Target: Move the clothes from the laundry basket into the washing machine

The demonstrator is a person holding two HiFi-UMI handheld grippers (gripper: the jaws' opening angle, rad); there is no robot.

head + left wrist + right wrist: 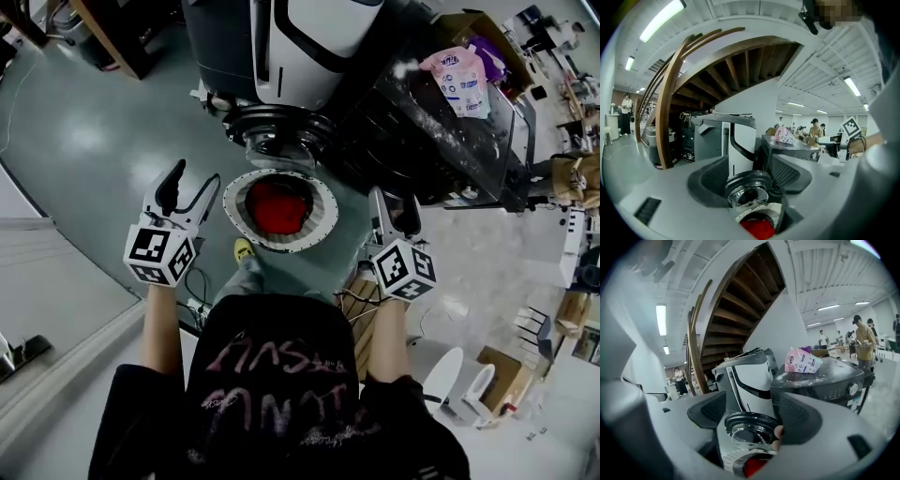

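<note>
A round white basket (323, 208) with a red garment (278, 206) in it stands on the floor in front of the black washing machine (422, 141). The machine's round glass door (277, 136) hangs open just beyond the basket. My left gripper (192, 189) is held to the left of the basket, open and empty. To the basket's right, my right gripper (394, 212) is open and empty too. In the left gripper view, the left gripper (750, 178) frames the door (747, 190) and the garment (759, 229). The right gripper (754, 416) frames the same door (750, 427).
A pink detergent pouch (457, 80) lies on top of the washing machine. A grey and white appliance (309, 37) stands to its left. A woven basket (359, 300) is by my right leg, cables (195, 305) by my left. People stand far off (863, 341).
</note>
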